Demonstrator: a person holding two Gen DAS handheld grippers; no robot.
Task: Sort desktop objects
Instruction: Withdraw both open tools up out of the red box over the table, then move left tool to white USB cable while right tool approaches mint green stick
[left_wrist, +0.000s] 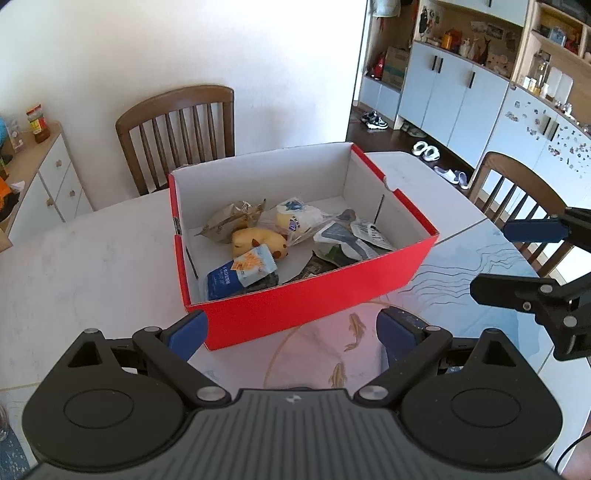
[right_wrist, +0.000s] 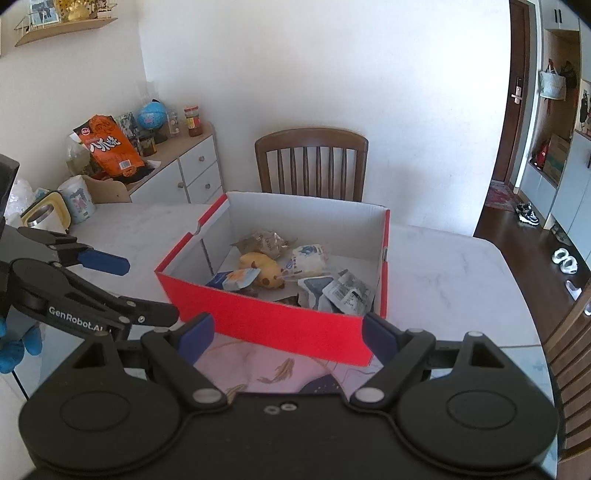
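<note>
Left gripper hangs with its blue-padded jaws spread wide and nothing between them, poised over a fish-patterned table mat just short of a red shoebox. Right gripper is likewise spread and empty, its fingers framing the near red wall of the same box without touching it. Directly ahead of both grippers, the open-topped box sits on a white marble-look table, its long axis running across the left gripper's line of sight and angled away to the right, one corner turned toward that gripper. Inside lie sorted items: a yellow plush toy lying on its side near the middle, a blue-and-orange snack packet at the near left, a brown crinkled wrapper behind it, a white-and-blue bagged bun and grey-white packets to the right. Beyond the box stands a wooden chair.
</note>
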